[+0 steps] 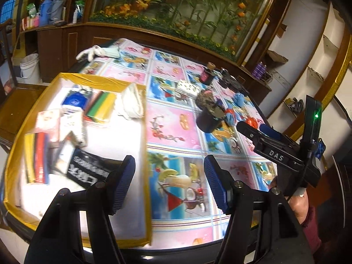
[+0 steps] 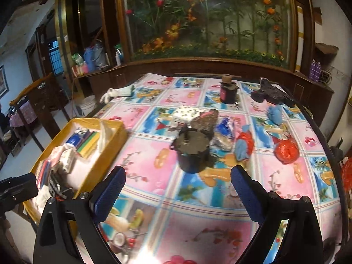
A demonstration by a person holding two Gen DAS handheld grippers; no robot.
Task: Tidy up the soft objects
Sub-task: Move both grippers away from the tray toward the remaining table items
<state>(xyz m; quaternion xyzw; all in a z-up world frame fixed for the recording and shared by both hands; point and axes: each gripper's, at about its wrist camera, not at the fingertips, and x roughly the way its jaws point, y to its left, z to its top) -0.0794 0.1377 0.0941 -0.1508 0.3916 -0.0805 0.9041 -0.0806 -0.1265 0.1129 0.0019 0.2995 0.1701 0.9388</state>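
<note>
Two hand-held grippers hover over a table with a colourful tablecloth (image 2: 189, 226). Left gripper (image 1: 169, 182) and right gripper (image 2: 178, 194) both gape, empty. Soft items, including a white cloth (image 1: 131, 103), lie in a yellow-rimmed box (image 1: 147, 154) at left; a blue cloth (image 2: 275, 113) remains on the tablecloth.

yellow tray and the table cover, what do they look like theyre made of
Yellow tray: probably cardboard wrapped in glossy yellow tape; thin straight walls, a wrinkled shine along the rim. Table cover: likely plastic or vinyl sheet, glossy; it mirrors the light over its printed squares.
</note>
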